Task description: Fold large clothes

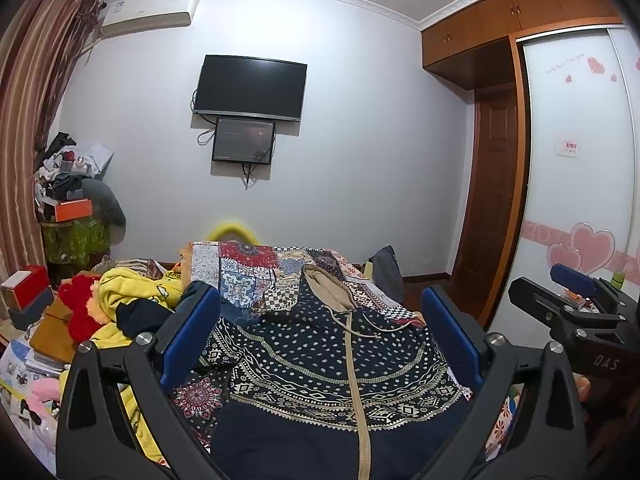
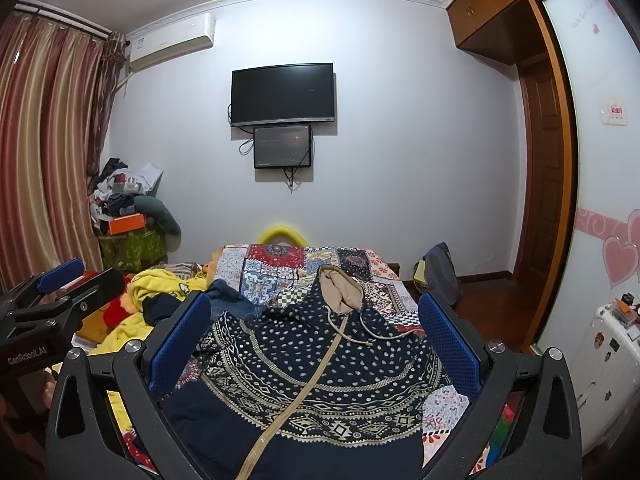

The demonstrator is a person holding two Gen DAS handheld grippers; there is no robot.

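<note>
Your left tool (image 1: 320, 332) has its blue-padded fingers (image 1: 191, 336) spread wide apart, gripping nothing, and it hovers over the navy patterned hoodie (image 1: 320, 364). Your right tool (image 2: 316, 340) stands the same way: fingers (image 2: 448, 340) wide apart, nothing between them, above the same hoodie (image 2: 304, 376). The hoodie lies front up on the patchwork bedspread (image 1: 256, 272), its tan-lined hood (image 1: 326, 288) pointing toward the far end of the bed and its tan zipper (image 1: 356, 380) running down the middle toward you. Its drawstrings (image 1: 370, 332) trail across the chest of the hoodie toward its right shoulder. Just beside the hoodie, on its left, a heap of yellow fabric (image 1: 132, 292) sits with a dark garment (image 1: 142, 316) on top and a red plush piece (image 1: 82, 308) at its outer edge. In the left wrist view the right tool (image 1: 576, 292) shows off to the hoodie's right, and in the right wrist view the left tool (image 2: 60, 280) shows off to the hoodie's left. Beyond the hoodie, past the far end of the bed, a dark wall-mounted screen (image 2: 282, 94) hangs with a smaller screen (image 2: 282, 147) directly beneath it.
</note>
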